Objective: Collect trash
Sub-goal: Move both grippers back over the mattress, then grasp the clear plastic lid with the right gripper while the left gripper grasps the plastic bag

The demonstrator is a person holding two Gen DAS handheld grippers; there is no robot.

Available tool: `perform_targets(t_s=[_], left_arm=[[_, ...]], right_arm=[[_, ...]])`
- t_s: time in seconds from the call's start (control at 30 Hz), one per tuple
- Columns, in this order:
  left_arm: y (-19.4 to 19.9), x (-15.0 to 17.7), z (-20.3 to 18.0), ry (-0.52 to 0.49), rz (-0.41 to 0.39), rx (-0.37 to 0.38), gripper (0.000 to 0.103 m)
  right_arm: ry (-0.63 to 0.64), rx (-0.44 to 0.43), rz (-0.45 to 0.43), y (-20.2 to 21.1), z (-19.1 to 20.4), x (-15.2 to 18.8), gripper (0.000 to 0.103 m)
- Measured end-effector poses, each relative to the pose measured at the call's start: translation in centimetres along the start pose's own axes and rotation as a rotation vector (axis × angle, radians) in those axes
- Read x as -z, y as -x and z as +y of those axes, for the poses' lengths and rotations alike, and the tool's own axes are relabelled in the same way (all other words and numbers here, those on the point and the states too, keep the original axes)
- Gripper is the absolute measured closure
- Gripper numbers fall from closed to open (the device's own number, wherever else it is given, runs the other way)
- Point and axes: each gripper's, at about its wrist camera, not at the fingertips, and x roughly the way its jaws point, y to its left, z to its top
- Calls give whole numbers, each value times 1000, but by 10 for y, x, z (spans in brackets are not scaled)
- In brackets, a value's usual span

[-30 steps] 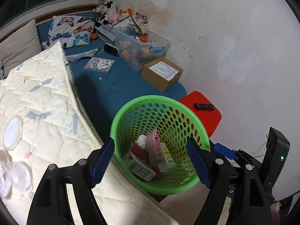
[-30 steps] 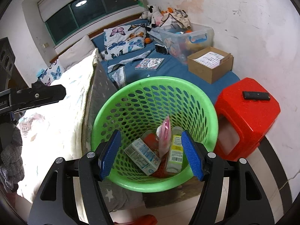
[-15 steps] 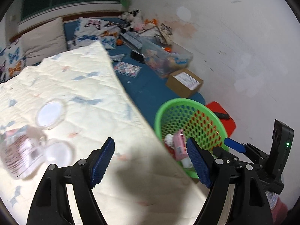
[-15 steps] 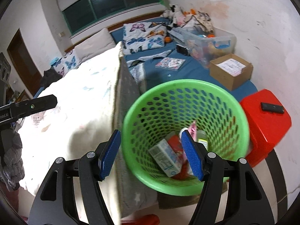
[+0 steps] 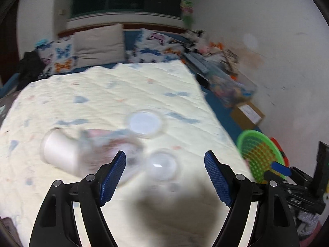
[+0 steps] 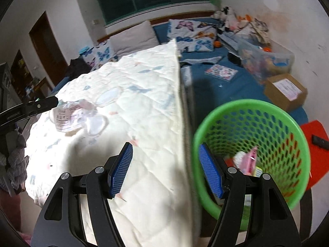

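A green mesh basket (image 6: 253,111) with wrappers and cartons inside stands on the floor beside the bed; it also shows at the right of the left wrist view (image 5: 261,144). On the cream quilt (image 5: 115,94) lie a white cup on its side (image 5: 59,154), a crumpled clear printed wrapper (image 5: 107,142), a flat clear lid (image 5: 144,123) and a domed clear lid (image 5: 162,164). My left gripper (image 5: 164,173) is open and empty just above the domed lid. My right gripper (image 6: 166,168) is open and empty over the quilt's edge, beside the basket. The wrapper also shows in the right wrist view (image 6: 70,117).
A red stool (image 6: 316,144) with a black remote (image 6: 320,140) stands right of the basket. A cardboard box (image 6: 285,92), a clear toy bin (image 6: 267,59) and a booklet (image 6: 222,72) sit on the blue sheet. Pillows (image 5: 98,45) line the headboard.
Both grippers have swung left, away from over the basket. The left one now faces the trash on the quilt; the right one sits over the quilt's edge. Both stayed open.
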Motion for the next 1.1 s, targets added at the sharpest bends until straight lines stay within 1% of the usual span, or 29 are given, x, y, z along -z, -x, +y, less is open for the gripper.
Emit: perform_targets(t_s=[0.13,0.3,0.43,0.57,0.63,0.77,0.83,0.9,0.97,1.1], left_arm=[[4,1,41,48,-19,-69,27],[-3,2,69,44,-18,-110,27],[-14,0,81,27,-3,-101,27],[-22,0,84,9,7,-89,27],[-27,-1,88,13,14,-88,31],[-32,-1,89,-7,18,-73,33],[-35,-1,88,-26,20,-68,38],[-37,-1,87,-35,22,-66,41],[-39,-1,89,-32,23,-66,45],[-41,-1,93,-27,23,-61,62]], right_arm=[[32,-27,8,-9,17,-8,36],[67,-55,21,-21,41,-13,36],[98,-77,33,-31,59,-19,36],[115,-98,49,-42,73,-24,36],[124,-112,57,-48,80,-25,36],[142,-125,75,-61,92,-28,36],[149,-130,85,-68,96,-28,36],[157,-133,96,-75,100,-29,36],[162,-137,105,-81,104,-30,36],[168,-141,120,-93,109,-32,36]])
